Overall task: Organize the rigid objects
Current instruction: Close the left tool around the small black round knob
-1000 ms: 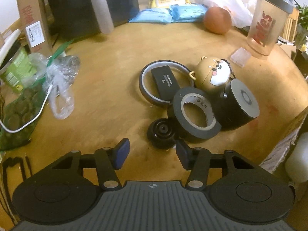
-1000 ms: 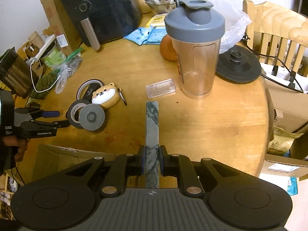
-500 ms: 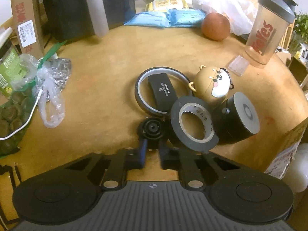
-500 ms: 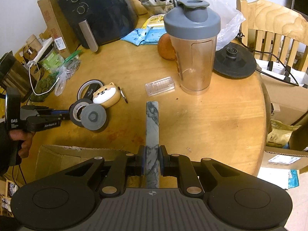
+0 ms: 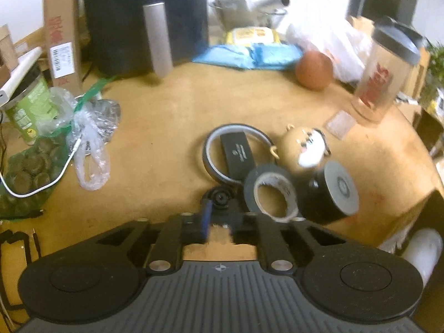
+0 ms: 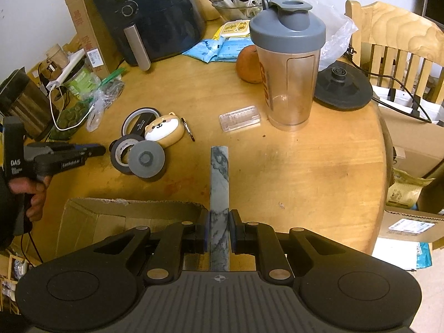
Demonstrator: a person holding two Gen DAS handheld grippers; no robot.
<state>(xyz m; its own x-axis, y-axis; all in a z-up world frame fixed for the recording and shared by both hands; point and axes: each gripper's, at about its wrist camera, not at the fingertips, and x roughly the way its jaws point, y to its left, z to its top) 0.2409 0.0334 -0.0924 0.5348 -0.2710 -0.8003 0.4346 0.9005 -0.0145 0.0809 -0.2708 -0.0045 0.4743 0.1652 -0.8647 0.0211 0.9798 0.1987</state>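
Your right gripper [image 6: 219, 238] was clamped on the marbled grey bar [image 6: 219, 194], which stuck straight out ahead over the round wooden table [image 6: 319, 172], with an open cardboard box [image 6: 116, 216] just left of it at the table's near edge. Your left gripper [image 5: 220, 219] had just eased its jaws apart again to a narrow gap; the small black knob [image 5: 220, 198] sat at its fingertips, but the blur hid whether the pads touched it. Right of the knob stood the black tape roll [image 5: 270, 194], leaning against the black cylinder with a grey lid [image 5: 330, 194]. Behind them lay the thin tape ring [image 5: 236, 152] with a flat black case [image 5: 238, 154] across it, and the dog-faced pouch [image 5: 305, 147] beside it. Farther off sat the clear plastic box [image 6: 240, 118], the shaker bottle [image 6: 288, 63], an orange [image 6: 247, 66] and, at the back, the black air fryer [image 6: 149, 16].
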